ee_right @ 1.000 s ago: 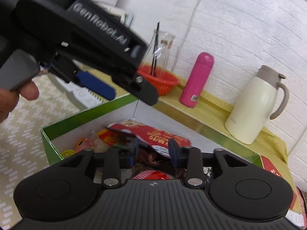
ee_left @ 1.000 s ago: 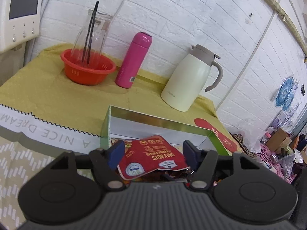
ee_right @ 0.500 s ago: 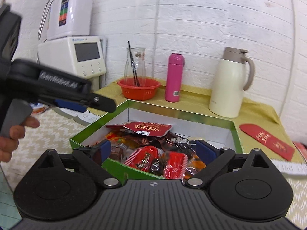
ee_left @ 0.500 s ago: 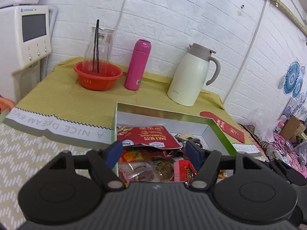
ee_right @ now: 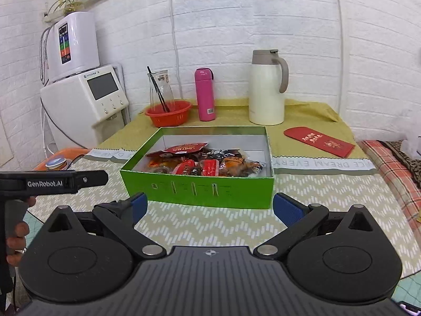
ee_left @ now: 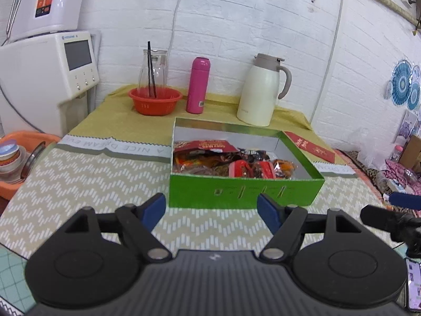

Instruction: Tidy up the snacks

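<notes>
A green box (ee_left: 244, 191) (ee_right: 197, 187) stands in the middle of the table. It holds several snack packets, with a red nuts bag (ee_left: 204, 146) (ee_right: 181, 148) at its back left and red wrapped sweets (ee_left: 247, 168) (ee_right: 208, 167) in front. My left gripper (ee_left: 211, 210) is open and empty, held back from the box's front wall. My right gripper (ee_right: 210, 208) is open and empty, also in front of the box. The left gripper's body (ee_right: 52, 181) shows at the left of the right wrist view.
Behind the box stand an orange bowl with a glass carafe (ee_left: 155, 100), a pink bottle (ee_left: 198, 85) and a cream thermos jug (ee_left: 260, 92). A red envelope (ee_right: 319, 141) lies at the right. A white appliance (ee_left: 44, 68) stands left, by an orange basin (ee_left: 18, 158).
Both grippers have pulled back from over the box to in front of it. The right gripper's jaws have opened wide. The snacks stay in the box.
</notes>
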Action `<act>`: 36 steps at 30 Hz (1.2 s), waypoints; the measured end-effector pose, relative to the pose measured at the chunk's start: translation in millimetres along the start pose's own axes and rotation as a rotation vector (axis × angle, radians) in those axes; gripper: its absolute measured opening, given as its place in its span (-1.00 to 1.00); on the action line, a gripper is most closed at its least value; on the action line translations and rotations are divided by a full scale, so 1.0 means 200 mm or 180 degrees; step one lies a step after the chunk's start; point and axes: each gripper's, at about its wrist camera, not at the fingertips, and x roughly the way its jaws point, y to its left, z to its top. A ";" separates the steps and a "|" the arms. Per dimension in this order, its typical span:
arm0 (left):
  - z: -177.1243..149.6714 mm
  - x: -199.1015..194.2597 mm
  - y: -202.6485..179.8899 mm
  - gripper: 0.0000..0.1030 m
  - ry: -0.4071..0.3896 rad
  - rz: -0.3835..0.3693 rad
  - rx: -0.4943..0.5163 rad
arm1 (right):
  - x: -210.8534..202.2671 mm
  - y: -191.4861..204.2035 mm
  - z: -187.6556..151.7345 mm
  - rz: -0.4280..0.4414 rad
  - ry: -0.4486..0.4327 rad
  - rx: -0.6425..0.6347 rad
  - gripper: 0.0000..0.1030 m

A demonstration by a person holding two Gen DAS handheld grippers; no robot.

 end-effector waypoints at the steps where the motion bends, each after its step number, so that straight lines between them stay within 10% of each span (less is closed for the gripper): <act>1: -0.03 -0.01 -0.01 0.43 0.0022 0.0014 0.0006 | -0.03 0.00 -0.02 -0.0060 -0.0023 -0.0030 1.00; 36: -0.26 -0.15 -0.08 0.43 0.0031 0.0295 0.0166 | -0.13 0.03 -0.26 -0.0349 0.0034 0.0113 1.00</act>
